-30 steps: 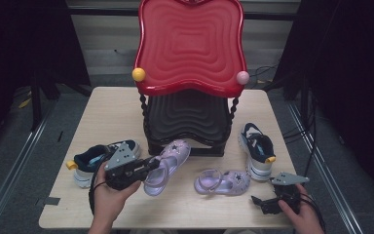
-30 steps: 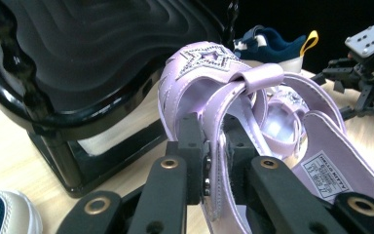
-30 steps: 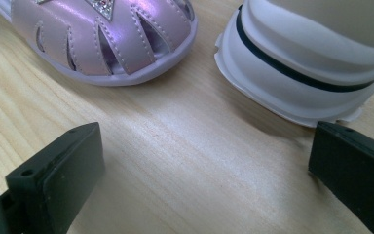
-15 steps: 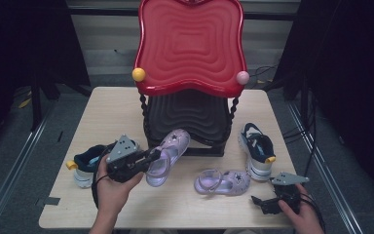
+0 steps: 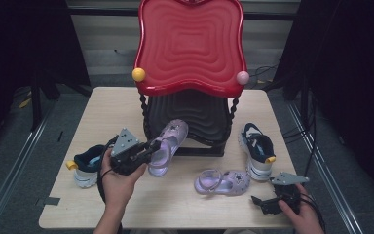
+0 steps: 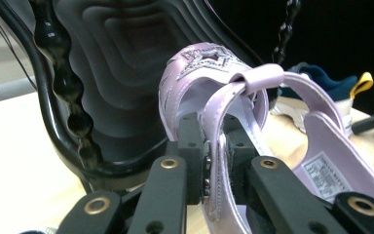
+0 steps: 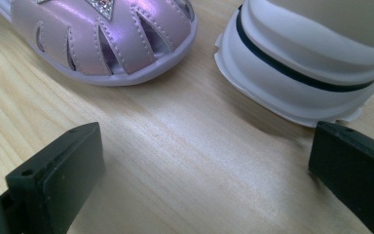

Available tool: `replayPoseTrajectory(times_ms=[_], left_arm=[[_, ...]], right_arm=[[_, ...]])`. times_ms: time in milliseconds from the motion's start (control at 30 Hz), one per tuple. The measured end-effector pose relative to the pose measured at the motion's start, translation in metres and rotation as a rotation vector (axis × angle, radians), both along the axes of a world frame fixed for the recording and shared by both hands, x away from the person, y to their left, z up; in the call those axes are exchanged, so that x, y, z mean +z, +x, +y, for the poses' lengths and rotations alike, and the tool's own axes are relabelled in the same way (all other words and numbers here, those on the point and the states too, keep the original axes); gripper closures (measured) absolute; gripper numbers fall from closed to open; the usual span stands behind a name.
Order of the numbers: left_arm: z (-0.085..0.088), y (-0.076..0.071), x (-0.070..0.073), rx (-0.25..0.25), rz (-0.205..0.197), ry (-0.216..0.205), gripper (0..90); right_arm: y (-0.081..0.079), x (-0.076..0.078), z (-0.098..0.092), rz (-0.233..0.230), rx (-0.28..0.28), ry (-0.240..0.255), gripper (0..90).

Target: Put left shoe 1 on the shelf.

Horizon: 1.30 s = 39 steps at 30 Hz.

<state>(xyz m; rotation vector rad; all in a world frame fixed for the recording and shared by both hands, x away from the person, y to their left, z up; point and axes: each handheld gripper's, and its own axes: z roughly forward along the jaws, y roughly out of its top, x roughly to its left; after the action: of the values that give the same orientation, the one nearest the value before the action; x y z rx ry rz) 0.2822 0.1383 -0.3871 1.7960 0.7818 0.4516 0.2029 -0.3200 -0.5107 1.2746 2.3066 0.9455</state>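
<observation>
Left gripper (image 5: 148, 147) pinching the strap of a lilac sandal (image 5: 168, 145), jaws pressed together on it; in the left gripper view the strap (image 6: 217, 146) runs straight between the two black jaws. Sandal looks lifted off the table (image 5: 97, 107), toe pointing far, toward the black lower shelf (image 5: 190, 114) of the red-topped rack (image 5: 190, 44).

Right gripper (image 5: 265, 203) down at the near right corner of the table, jaws spread wide, nothing between them; right gripper view shows bare wood, the toe of the second lilac sandal (image 7: 102, 39) and a white sole of a navy sneaker (image 7: 302, 73) just ahead.

Judgement: work looks like shelving shoes. None on the shelf yet. First sandal in transit; second sandal (image 5: 222, 181), right sneaker (image 5: 256, 150) and the left navy sneaker (image 5: 88, 165) all remain on the table. Early stage, one of four under way
</observation>
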Motion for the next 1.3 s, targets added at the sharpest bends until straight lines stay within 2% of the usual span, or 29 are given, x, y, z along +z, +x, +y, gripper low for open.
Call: replayPoseTrajectory(times_ms=[100, 267, 333, 533, 700, 867, 933, 1100, 1300], left_arm=[[-0.005, 0.004, 0.001, 0.033, -0.02, 0.0, 81.6], [-0.009, 0.007, 0.001, 0.056, -0.025, -0.001, 81.6], [-0.013, 0.01, 0.001, 0.069, -0.025, 0.016, 81.6], [-0.022, 0.014, 0.001, 0.096, -0.042, 0.004, 81.7], [-0.033, 0.017, 0.0, 0.157, -0.045, -0.021, 81.6], [-0.037, 0.021, -0.001, 0.189, -0.054, -0.038, 81.6], [-0.038, 0.022, -0.001, 0.196, -0.061, -0.025, 81.6], [-0.043, 0.025, -0.001, 0.225, -0.077, -0.036, 81.6], [-0.05, 0.03, -0.005, 0.258, -0.092, -0.03, 81.6]], right_arm=[[0.0, 0.0, 0.0, 0.0, 0.0, 0.0, 0.0], [0.0, 0.0, 0.0, -0.001, 0.001, 0.0, 0.0], [0.0, 0.0, 0.0, 0.0, 0.0, 0.0, 0.0], [0.0, 0.0, 0.0, 0.0, 0.0, 0.0, 0.0], [0.0, 0.0, 0.0, 0.0, 0.0, 0.0, 0.0], [0.0, 0.0, 0.0, 0.0, 0.0, 0.0, 0.0], [0.0, 0.0, 0.0, 0.0, 0.0, 0.0, 0.0], [0.0, 0.0, 0.0, 0.0, 0.0, 0.0, 0.0], [0.0, 0.0, 0.0, 0.0, 0.0, 0.0, 0.0]])
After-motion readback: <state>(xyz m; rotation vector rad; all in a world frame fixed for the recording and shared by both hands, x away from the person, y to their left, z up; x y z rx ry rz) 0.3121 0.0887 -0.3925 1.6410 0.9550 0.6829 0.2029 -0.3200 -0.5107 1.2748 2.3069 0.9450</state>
